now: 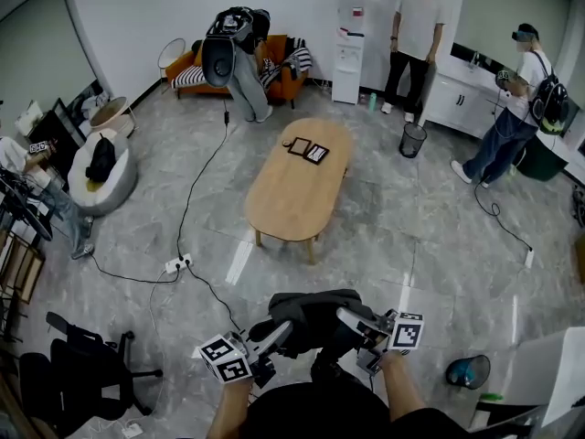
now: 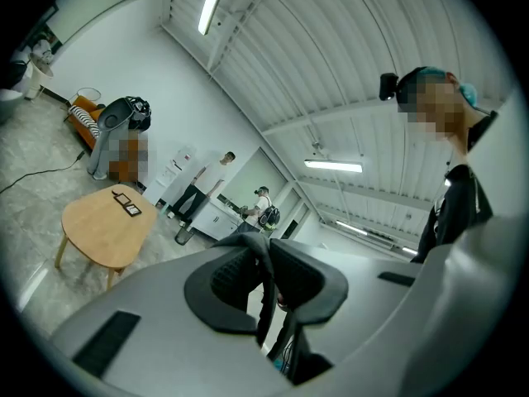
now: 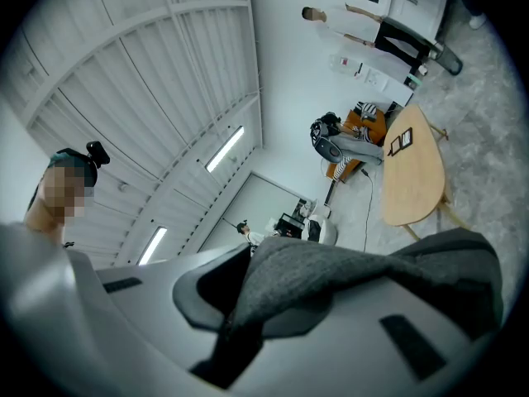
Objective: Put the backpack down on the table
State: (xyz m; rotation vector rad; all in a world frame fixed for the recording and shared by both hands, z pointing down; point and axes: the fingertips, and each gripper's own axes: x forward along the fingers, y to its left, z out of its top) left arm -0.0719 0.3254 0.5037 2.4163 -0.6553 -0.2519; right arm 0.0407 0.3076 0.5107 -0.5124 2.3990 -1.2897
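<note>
The dark grey backpack (image 1: 315, 314) is held up between both grippers, close in front of the person and above the floor, well apart from the oval wooden bench (image 1: 292, 199). It is not on the bench.

The left gripper (image 1: 271, 337) is closed on a black strap of the backpack; the strap is pinched between its fingers (image 2: 165, 337). The right gripper (image 1: 352, 323) is closed on a fold of grey backpack fabric, which is draped over its fingers (image 3: 397, 346).

Two flat dark panels (image 1: 308, 149) are carried at the far end of the bench, lying side by side.

A black mesh wastebasket (image 1: 412, 140) is set on the floor beyond the bench (its contents cannot be made out). The contents of the backpack cannot be seen either.
</note>
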